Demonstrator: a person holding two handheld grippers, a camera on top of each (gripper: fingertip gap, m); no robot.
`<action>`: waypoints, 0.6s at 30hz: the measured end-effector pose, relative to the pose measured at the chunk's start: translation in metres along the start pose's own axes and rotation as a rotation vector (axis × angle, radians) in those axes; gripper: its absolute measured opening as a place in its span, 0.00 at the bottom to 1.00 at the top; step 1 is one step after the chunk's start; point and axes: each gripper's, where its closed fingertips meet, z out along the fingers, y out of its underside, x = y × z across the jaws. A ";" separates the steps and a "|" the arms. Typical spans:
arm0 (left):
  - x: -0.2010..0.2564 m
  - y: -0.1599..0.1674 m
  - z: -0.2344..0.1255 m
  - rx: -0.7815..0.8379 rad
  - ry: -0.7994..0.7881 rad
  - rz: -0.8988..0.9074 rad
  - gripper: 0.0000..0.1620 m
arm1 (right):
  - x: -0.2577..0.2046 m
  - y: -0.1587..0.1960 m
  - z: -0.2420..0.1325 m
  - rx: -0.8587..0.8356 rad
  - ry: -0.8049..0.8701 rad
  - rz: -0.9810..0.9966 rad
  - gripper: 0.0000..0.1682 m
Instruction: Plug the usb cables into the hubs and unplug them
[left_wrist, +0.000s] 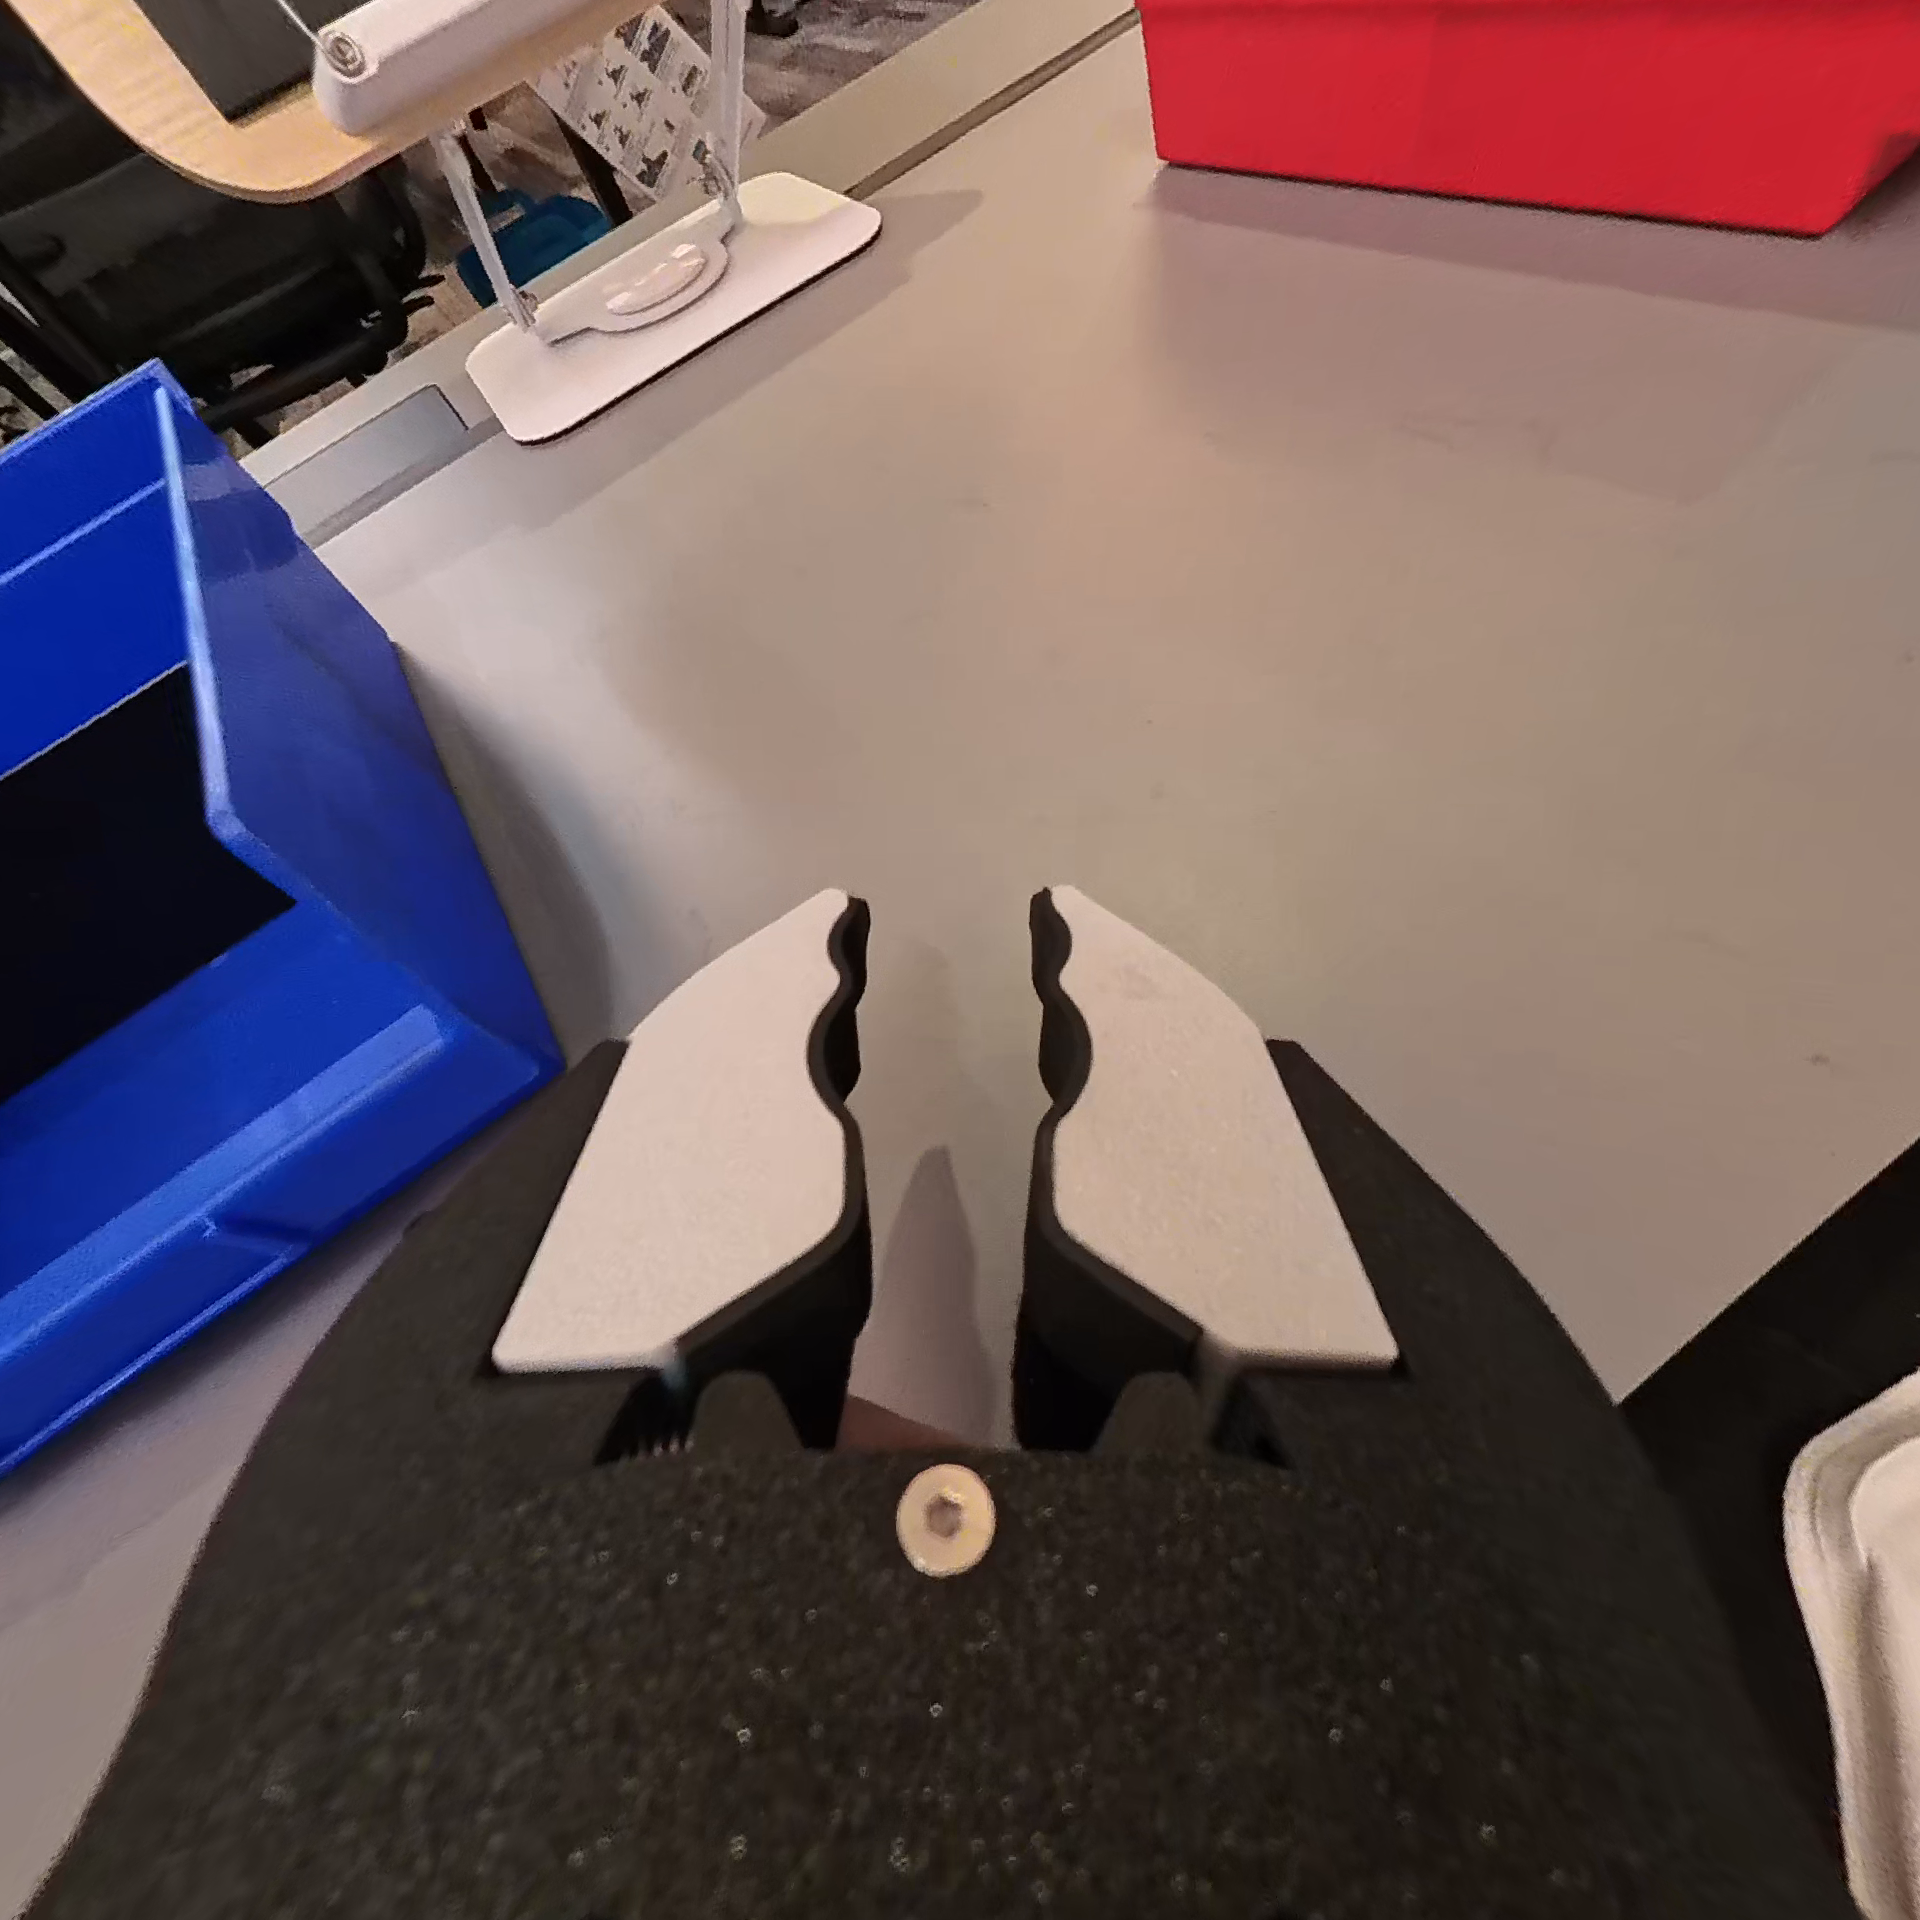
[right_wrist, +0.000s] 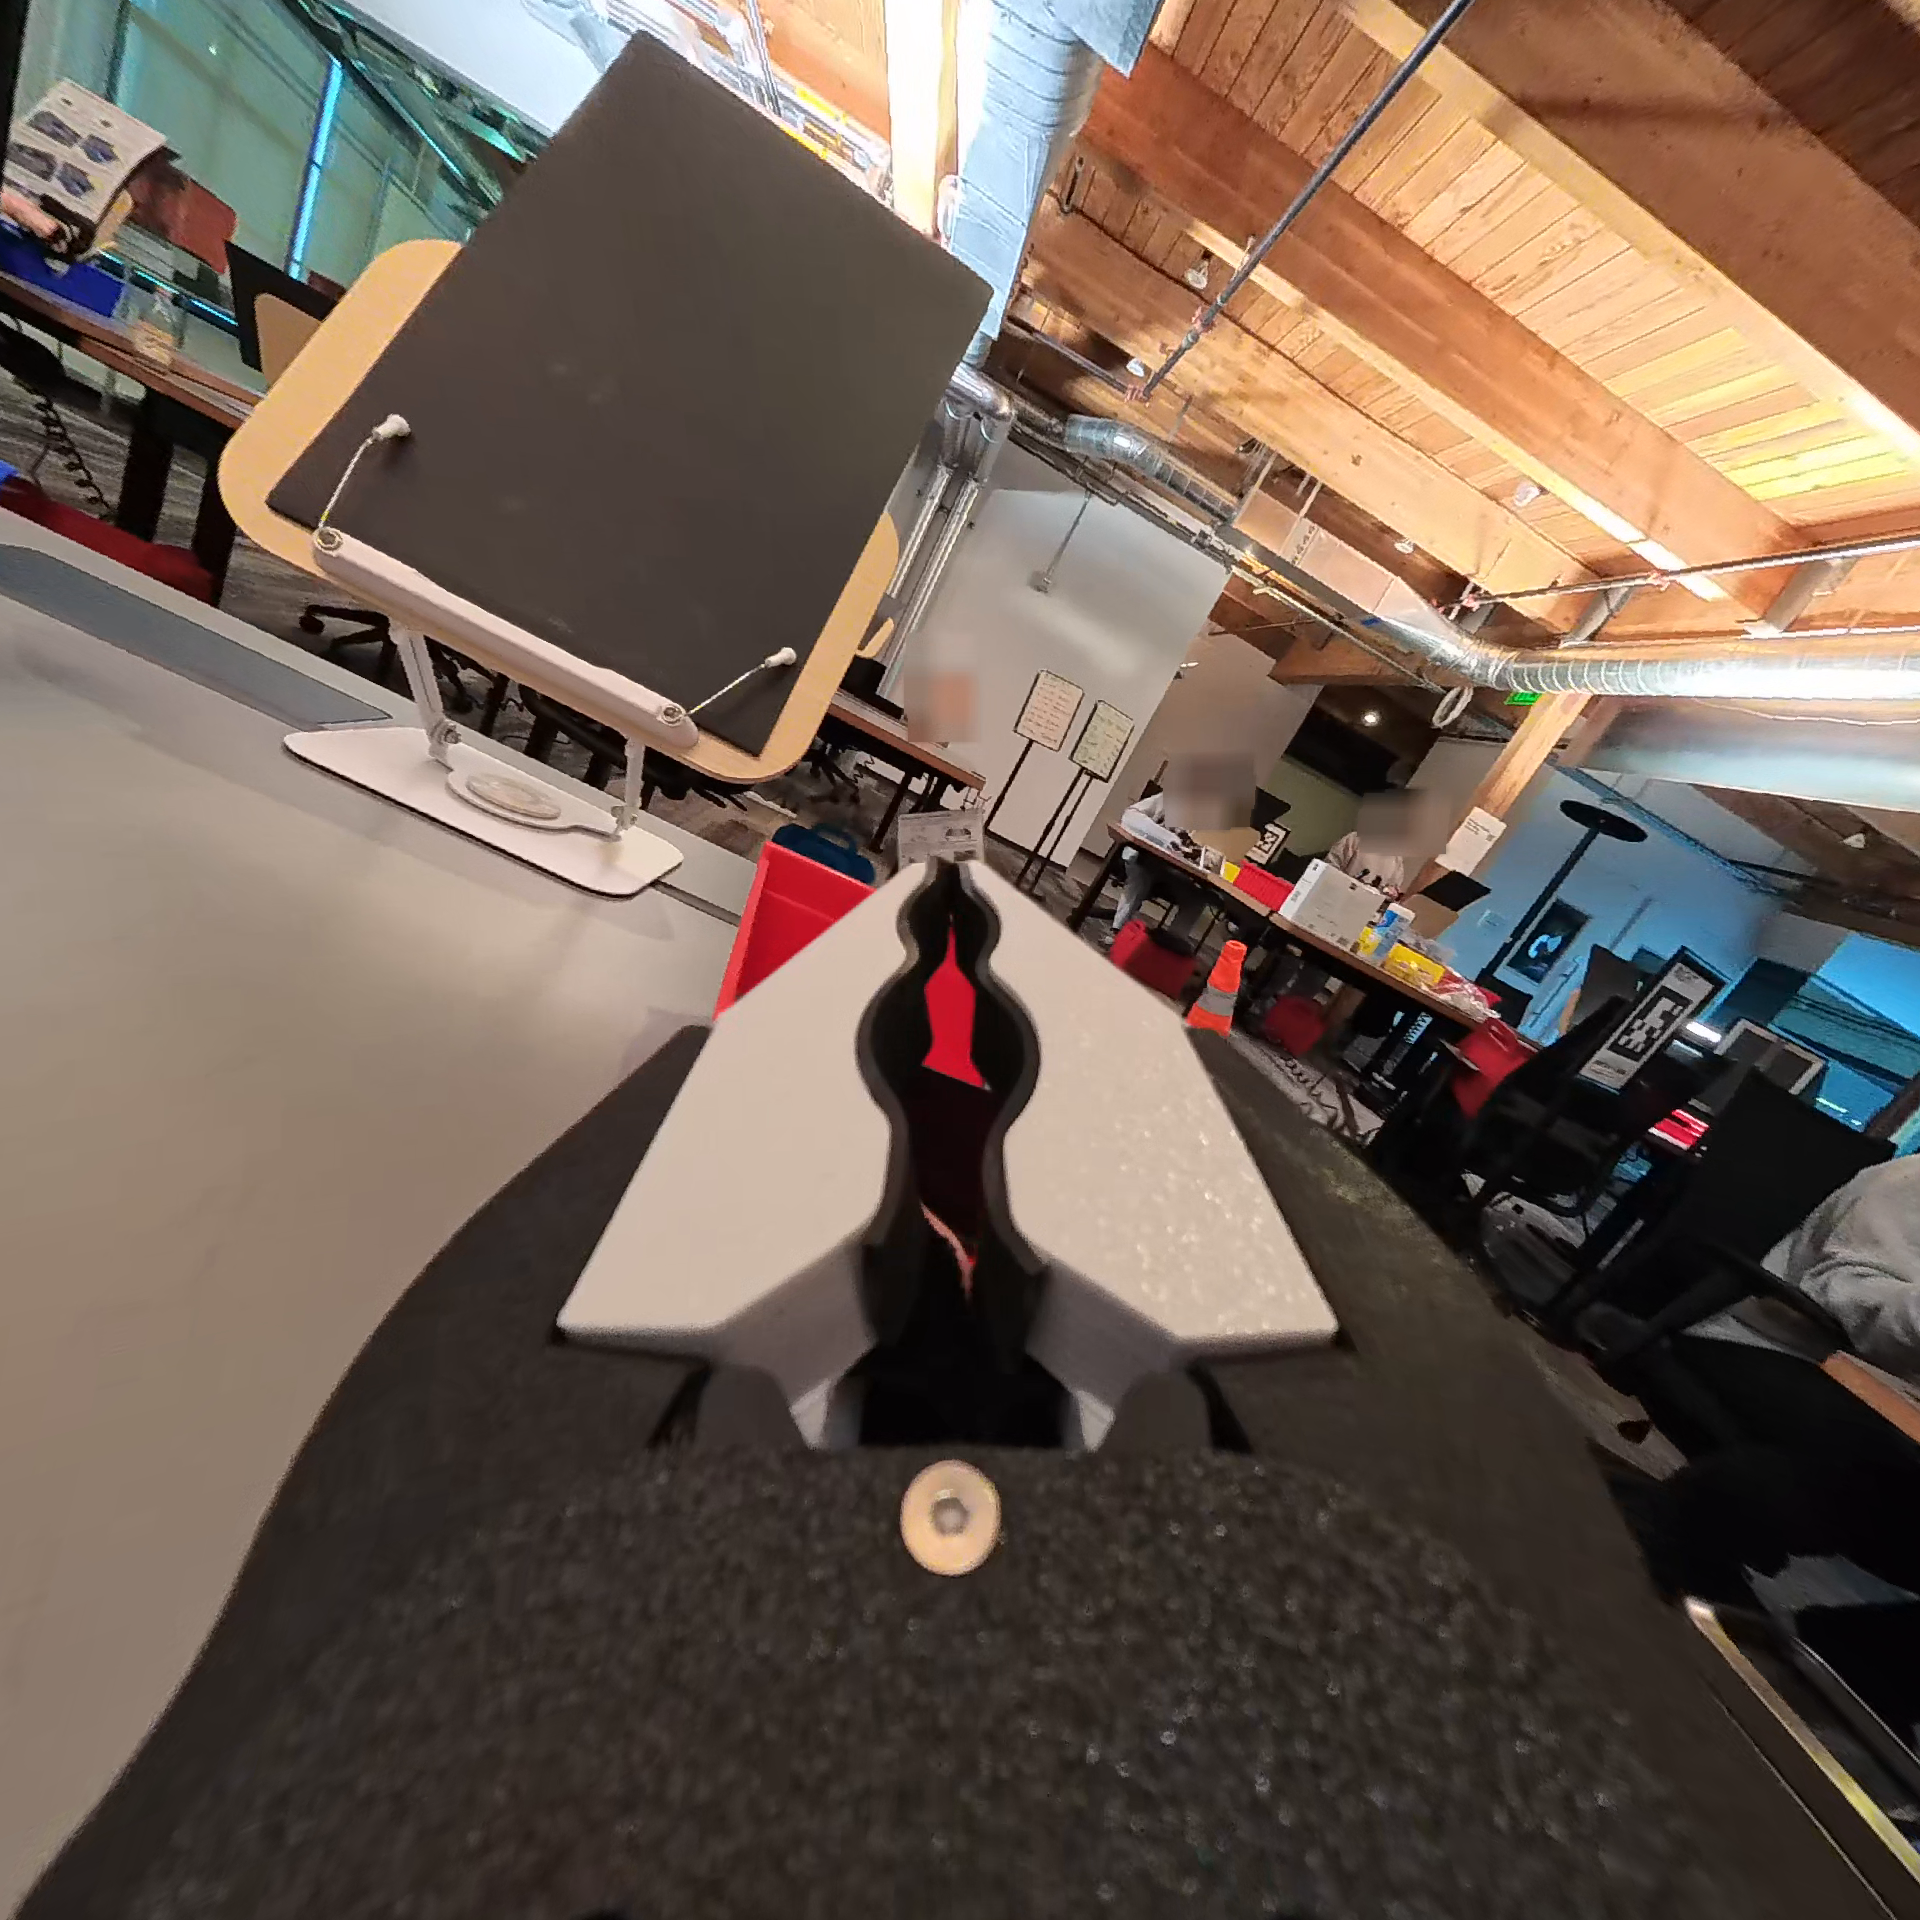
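Note:
In the left wrist view my left gripper (left_wrist: 948, 914) is open with nothing between its fingers, hovering over the bare grey table (left_wrist: 1247, 623). A blue bin (left_wrist: 260, 935) stands close to its left. In the right wrist view my right gripper (right_wrist: 948, 873) is shut, its fingertips meeting, and is tilted upward above the table (right_wrist: 260, 1039). The red seen through the hollow between its pads is the red bin (right_wrist: 790, 925) standing behind it. I see no object pinched at the tips.
A red bin (left_wrist: 1507, 104) stands at the far right of the table. A white stand (left_wrist: 675, 312) holding a dark board (right_wrist: 623, 416) is at the far edge. A white tray (left_wrist: 1860, 1610) lies at the near right. Desks, people and an orange cone (right_wrist: 1218, 987) are beyond. The tips of one gripper are about 35 cm away from the tips of the other.

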 end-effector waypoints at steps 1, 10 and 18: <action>-0.001 0.000 0.000 0.000 -0.001 -0.005 0.19 | -0.001 0.002 0.001 -0.004 -0.005 0.007 0.00; -0.007 0.005 -0.004 -0.016 -0.023 -0.021 0.19 | -0.013 0.038 0.004 -0.211 -0.167 0.269 0.00; -0.006 0.007 -0.004 -0.023 -0.026 -0.019 0.19 | -0.059 0.064 -0.018 -0.444 -0.318 0.426 0.02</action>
